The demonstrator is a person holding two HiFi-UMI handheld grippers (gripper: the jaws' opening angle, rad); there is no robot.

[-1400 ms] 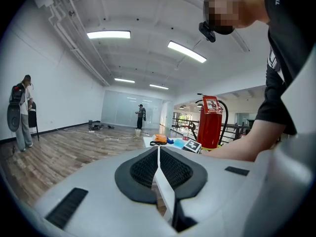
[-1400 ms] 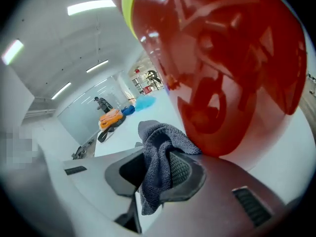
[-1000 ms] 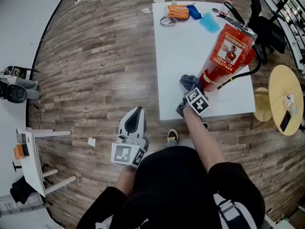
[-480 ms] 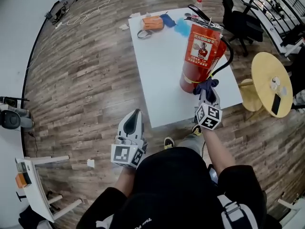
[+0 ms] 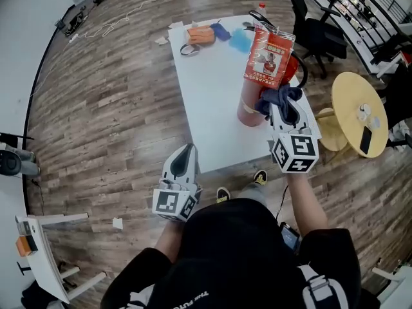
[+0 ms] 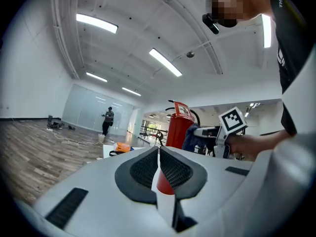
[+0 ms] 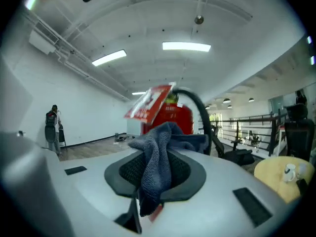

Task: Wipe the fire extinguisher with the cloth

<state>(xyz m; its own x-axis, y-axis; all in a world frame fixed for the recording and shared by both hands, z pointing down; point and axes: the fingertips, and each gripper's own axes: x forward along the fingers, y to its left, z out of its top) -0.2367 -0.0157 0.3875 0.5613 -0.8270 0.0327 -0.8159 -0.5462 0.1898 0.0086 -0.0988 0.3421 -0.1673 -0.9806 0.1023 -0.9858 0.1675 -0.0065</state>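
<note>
The red fire extinguisher stands upright near the right front corner of the white table, with a black hose and a hanging tag. My right gripper is shut on a dark blue cloth and holds it against the upper right side of the cylinder. In the right gripper view the cloth hangs out of the pinched jaws with the extinguisher right behind. My left gripper is shut and empty, held level off the table's front left corner. From the left gripper view the extinguisher shows ahead.
At the table's far end lie an orange pouch, a blue cloth and a small bottle. A round wooden side table stands to the right, a black office chair behind it. Cables trail across the wooden floor.
My right gripper has risen with the cloth from the extinguisher's base up along its right side to near the top. The left gripper shifted only slightly.
</note>
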